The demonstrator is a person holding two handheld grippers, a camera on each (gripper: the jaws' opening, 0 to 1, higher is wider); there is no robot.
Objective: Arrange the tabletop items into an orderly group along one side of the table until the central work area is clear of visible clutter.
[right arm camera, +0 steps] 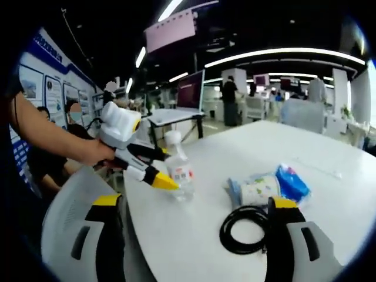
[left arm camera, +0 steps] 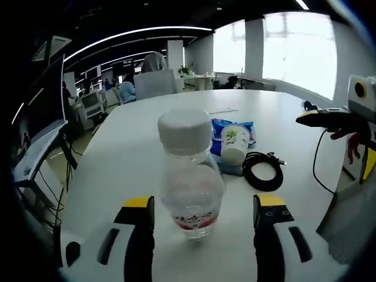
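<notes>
Seen from the right gripper view, the left gripper (right arm camera: 157, 167) reaches in beside a person's hand (right arm camera: 94, 151), its jaws spread wide either side of the water bottle (right arm camera: 178, 170). The left gripper view adds the right gripper (left arm camera: 329, 117) off at the table (left arm camera: 129, 147) edge. The bottle (left arm camera: 191, 176) stands upright, cap up, near the table's edge. Further in lie a coiled black cable (left arm camera: 263, 170), a paper cup (left arm camera: 234, 144) on its side and a blue packet (left arm camera: 232, 126). The right gripper (right arm camera: 197, 235) hangs wide open, holding nothing.

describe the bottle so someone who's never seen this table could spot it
On the white table, look between the yellow-tipped jaws of the left hand-held gripper. The bottle stands upright there: clear plastic, white cap, red-and-white label. Its neighbours, a paper cup and a coiled black cable, lie apart.
</notes>
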